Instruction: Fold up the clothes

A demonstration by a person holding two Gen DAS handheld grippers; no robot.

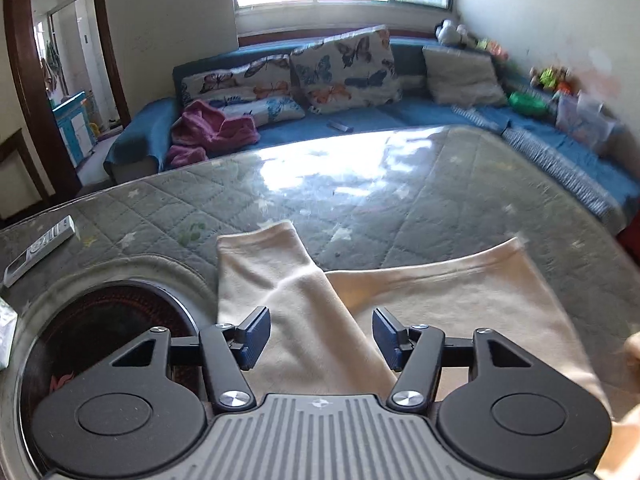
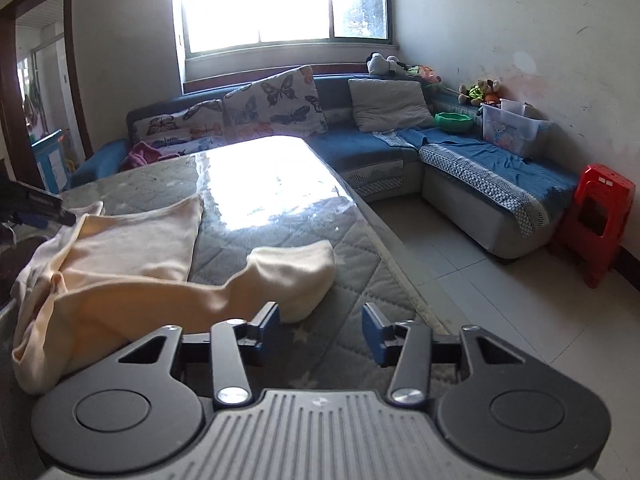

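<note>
Cream garment (image 1: 440, 304) spread on my quilted worktop (image 1: 280, 200), lower centre of frame. My left hand-held gripper (image 1: 321, 338) wide above a sleeve; right hand-held gripper (image 2: 320, 328) wide, empty, beside the other sleeve (image 2: 296, 276).

a remote control (image 1: 40, 249) lies near the table's (image 1: 360, 200) left edge, a blue sofa (image 2: 460, 148) with butterfly cushions (image 1: 344, 68) beyond its far edge, a red stool (image 2: 596, 220) beside the sofa.

A cream garment (image 2: 132, 248) lies rumpled, partly spread on the quilted table (image 2: 360, 264).
</note>
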